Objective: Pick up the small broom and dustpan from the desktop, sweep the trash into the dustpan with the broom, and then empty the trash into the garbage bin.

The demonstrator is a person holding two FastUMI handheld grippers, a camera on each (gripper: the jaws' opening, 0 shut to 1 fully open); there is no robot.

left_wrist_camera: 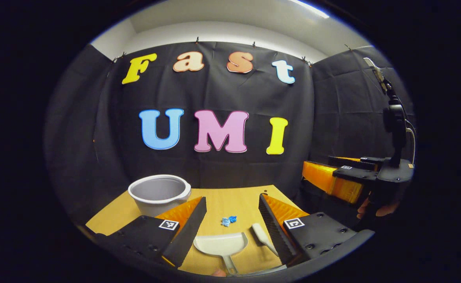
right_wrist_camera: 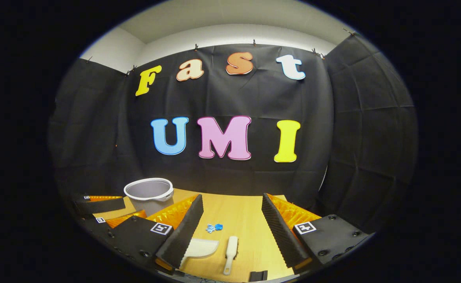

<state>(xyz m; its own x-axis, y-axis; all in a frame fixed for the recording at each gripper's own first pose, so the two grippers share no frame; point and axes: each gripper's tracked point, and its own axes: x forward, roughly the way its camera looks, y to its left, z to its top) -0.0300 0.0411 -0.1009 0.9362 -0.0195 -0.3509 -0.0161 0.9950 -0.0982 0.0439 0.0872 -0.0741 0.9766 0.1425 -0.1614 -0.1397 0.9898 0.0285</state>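
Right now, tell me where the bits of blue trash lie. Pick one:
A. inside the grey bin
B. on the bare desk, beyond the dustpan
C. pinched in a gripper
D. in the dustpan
B: the blue trash lies on the bare wooden desk, just past the front edge of the dustpan, apart from the bin; both the left gripper and the right gripper hang open and hold nothing.
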